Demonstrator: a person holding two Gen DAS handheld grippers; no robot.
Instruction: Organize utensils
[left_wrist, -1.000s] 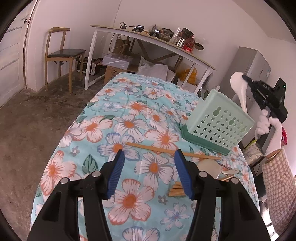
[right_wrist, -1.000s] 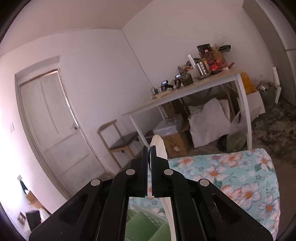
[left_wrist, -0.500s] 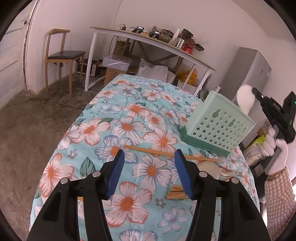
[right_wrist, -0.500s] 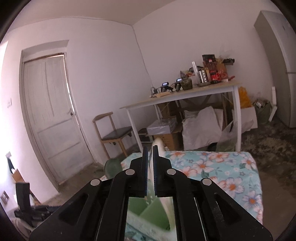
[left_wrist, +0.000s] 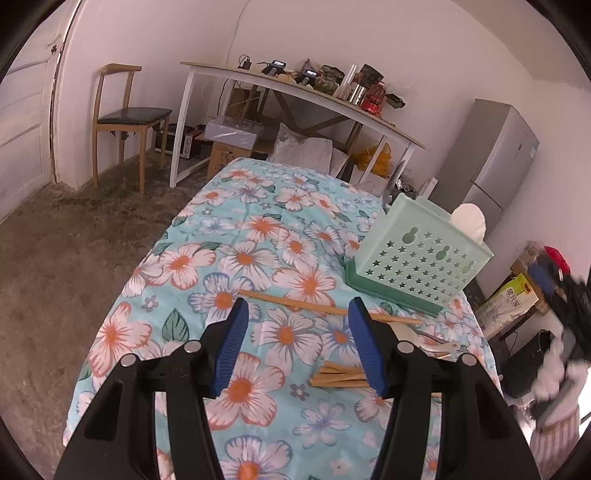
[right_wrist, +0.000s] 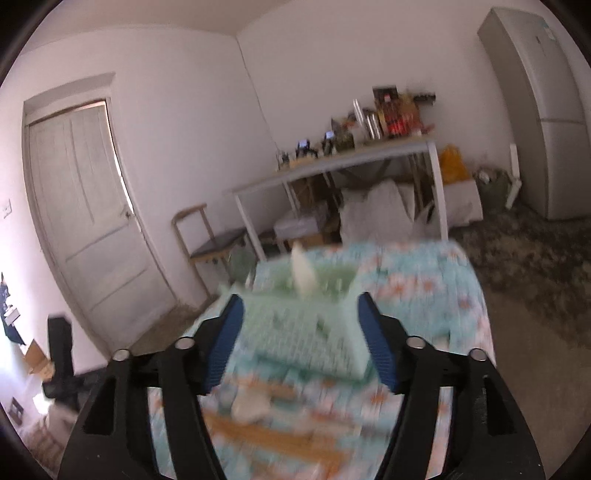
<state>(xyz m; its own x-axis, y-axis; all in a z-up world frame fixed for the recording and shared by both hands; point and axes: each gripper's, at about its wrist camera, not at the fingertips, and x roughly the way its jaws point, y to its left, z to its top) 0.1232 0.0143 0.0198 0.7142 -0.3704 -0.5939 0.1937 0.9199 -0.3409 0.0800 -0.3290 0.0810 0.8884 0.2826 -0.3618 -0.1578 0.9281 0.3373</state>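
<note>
A tabletop (left_wrist: 258, 236) under a floral cloth carries a mint-green perforated utensil basket (left_wrist: 417, 258) at its right side, with a white spoon (left_wrist: 470, 221) standing upright inside it. On the cloth in front of the basket lie wooden chopsticks (left_wrist: 314, 303) and another white spoon (left_wrist: 417, 338). The left gripper (left_wrist: 295, 347) hovers over them with its jaws apart and empty, and the right gripper (right_wrist: 301, 338), in a blurred view, is likewise spread wide and empty, facing the basket.
</note>
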